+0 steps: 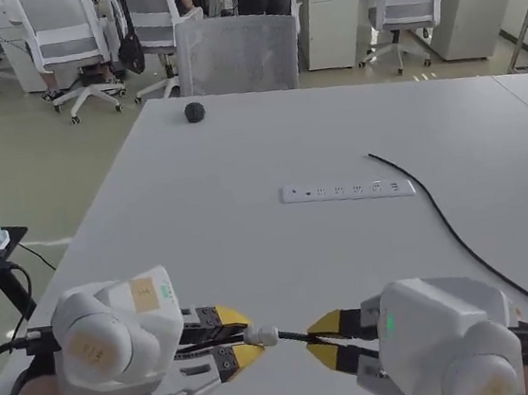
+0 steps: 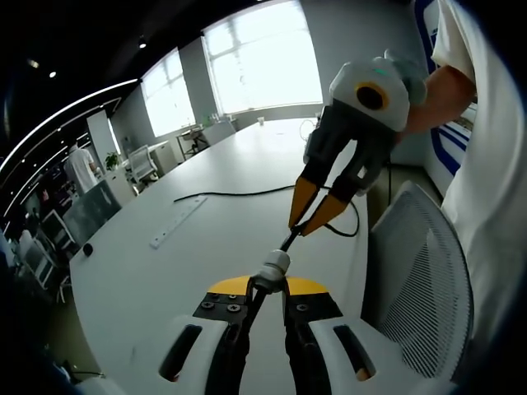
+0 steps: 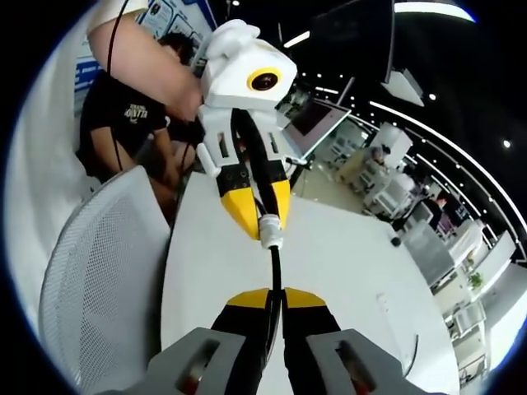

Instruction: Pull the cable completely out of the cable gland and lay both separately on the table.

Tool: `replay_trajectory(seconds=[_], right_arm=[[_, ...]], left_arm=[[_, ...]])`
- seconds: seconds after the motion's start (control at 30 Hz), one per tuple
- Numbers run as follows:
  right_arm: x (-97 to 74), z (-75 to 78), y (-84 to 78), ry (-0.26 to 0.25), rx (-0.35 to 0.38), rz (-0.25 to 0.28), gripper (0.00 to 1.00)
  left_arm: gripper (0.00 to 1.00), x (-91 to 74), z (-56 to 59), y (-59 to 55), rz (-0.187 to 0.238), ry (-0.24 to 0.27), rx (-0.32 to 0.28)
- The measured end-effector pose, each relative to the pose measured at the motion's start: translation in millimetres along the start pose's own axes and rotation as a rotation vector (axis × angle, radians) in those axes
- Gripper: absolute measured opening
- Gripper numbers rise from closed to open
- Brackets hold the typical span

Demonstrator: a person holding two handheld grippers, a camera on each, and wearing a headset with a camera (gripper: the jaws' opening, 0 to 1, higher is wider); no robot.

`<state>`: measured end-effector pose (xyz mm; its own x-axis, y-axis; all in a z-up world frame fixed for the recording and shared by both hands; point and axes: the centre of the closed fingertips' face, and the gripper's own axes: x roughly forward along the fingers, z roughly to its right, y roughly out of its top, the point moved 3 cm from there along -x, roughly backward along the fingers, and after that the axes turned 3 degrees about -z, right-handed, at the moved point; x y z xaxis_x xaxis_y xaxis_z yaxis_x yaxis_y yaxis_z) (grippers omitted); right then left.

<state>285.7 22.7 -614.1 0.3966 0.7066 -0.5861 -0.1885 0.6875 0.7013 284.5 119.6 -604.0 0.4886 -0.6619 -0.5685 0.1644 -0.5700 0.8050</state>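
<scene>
**Cable still in the gland: the pull is in hand**

You hold the work low in the head view, above the near edge of the white table (image 1: pixel 241 162). Your left gripper (image 1: pixel 240 337), at 7 o'clock, has its yellow-tipped jaws pressed together on the rear of the small white plastic cable gland (image 1: pixel 261 335), whose nose points toward 3 o'clock. Your right gripper (image 1: pixel 320 338), at 5 o'clock, is pinching the thin black cable (image 1: pixel 294 336) just beside that nose. In the right gripper view the cable also runs on behind the gland, between the left jaws. It looks threaded right through, and neither part is on the table yet.

Judged from this, you are at the pull itself. The next move calls for drawing the 2 grippers apart along the cable's line, with the left holding firm. You will likely need a regrip, since the right jaws sit so close to the gland. If the left pads also clamp the cable's tail, it may not slide. The long white power strip (image 1: pixel 347 191) lies toward 12 o'clock, well apart, leaving room to lay both pieces down.
</scene>
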Motion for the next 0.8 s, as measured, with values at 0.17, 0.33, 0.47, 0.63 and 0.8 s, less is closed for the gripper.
replay_trajectory(seconds=[0.17, 0.33, 0.47, 0.63, 0.8], right_arm=[[-6.6, 3.7, -7.5, -0.007, 0.029, -0.015, 0.0], [-10.3, 3.7, -10.9, -0.013, 0.028, -0.025, 0.0], [-13.1, 3.9, -14.3, -0.016, 0.022, -0.033, 0.0], [-14.7, 5.2, -17.8, -0.022, 0.023, -0.038, 0.0], [-13.6, 4.0, -17.0, -0.035, -0.009, -0.04, 0.0]], left_arm=[[0.15, -3.5, -3.9, -1.6, 0.002, 0.013, -0.008], [0.15, -4.2, -5.6, -3.8, 0.0, 0.019, -0.015], [0.15, -6.1, -7.9, -7.4, -0.007, 0.026, -0.016], [0.15, -9.0, -9.4, -7.9, -0.005, 0.031, -0.021], [0.15, -9.3, -9.6, -3.4, 0.014, 0.033, -0.038]])
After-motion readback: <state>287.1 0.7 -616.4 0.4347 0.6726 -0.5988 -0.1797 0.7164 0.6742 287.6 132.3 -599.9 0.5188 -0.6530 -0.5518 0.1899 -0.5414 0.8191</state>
